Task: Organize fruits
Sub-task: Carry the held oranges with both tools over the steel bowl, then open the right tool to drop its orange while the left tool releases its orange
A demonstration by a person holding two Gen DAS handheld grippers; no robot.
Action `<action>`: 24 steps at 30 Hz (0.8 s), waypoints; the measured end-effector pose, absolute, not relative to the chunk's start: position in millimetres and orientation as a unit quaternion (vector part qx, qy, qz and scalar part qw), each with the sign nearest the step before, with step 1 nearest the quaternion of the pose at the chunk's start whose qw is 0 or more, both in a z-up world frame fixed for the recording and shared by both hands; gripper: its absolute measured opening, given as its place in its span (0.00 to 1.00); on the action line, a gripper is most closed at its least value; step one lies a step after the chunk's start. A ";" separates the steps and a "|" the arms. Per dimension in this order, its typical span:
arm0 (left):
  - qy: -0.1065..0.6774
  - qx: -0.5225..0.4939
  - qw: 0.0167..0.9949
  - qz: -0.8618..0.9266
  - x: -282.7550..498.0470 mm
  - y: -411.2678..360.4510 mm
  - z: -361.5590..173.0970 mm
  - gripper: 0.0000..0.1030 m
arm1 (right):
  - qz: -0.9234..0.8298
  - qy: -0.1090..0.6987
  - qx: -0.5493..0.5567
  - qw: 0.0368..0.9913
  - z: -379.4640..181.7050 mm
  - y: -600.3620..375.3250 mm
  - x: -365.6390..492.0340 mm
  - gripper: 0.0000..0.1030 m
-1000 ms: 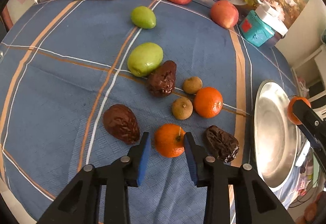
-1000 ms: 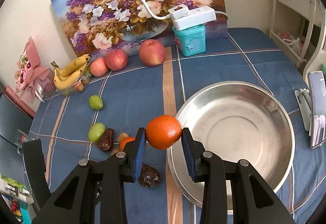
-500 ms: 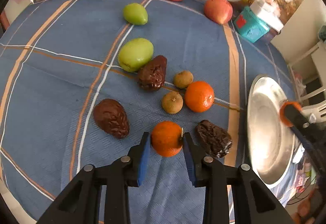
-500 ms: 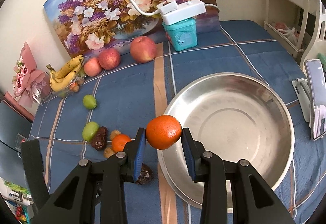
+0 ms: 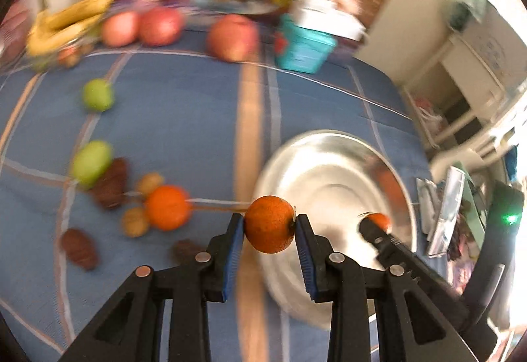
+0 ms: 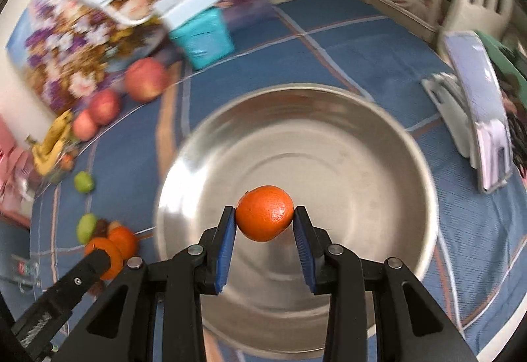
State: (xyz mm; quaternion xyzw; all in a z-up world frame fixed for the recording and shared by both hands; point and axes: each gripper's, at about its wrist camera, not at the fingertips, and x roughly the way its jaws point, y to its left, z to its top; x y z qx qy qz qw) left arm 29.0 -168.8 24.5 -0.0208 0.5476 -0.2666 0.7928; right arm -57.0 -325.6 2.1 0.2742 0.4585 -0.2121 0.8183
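Observation:
My left gripper point(image 5: 269, 232) is shut on a tangerine point(image 5: 269, 223), lifted off the blue cloth beside the left rim of the steel bowl point(image 5: 329, 164). In the right wrist view my right gripper point(image 6: 264, 218) is shut on a second tangerine point(image 6: 265, 212), which hangs over the middle of the steel bowl point(image 6: 329, 148). The left wrist view shows that right gripper point(image 5: 374, 225) over the bowl with its orange fruit. A third tangerine point(image 5: 168, 208) lies on the cloth among brown longans point(image 5: 134, 223), dark dates point(image 5: 79, 248) and two green fruits point(image 5: 90, 161).
Apples point(image 5: 232, 37), bananas point(image 5: 66, 21), a teal box point(image 5: 303, 47) with a white power strip, and a flower painting line the table's far side. A phone on a white stand point(image 6: 477, 118) stands right of the bowl. White shelving is beyond the table's right edge.
My left gripper shut on the tangerine, lifted it off the cloth and swung right to the bowl. My right gripper carried its tangerine from the bowl's left rim down over the bowl's middle.

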 end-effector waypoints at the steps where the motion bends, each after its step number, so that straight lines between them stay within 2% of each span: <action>1: 0.549 -0.016 0.791 -0.271 29.3 -178.2 22.6 0.33 | -0.219 0.459 0.279 0.815 0.6 -330.9 -59.6 0.36; 7: 0.560 -0.011 0.780 -0.278 33.4 -199.1 9.2 0.33 | -0.247 0.457 0.306 0.798 -6.5 -353.2 -73.1 0.36; 24: 0.576 -0.014 0.770 -0.272 32.8 -194.7 -4.8 0.37 | -0.243 0.468 0.295 0.797 -6.0 -352.2 -70.1 0.36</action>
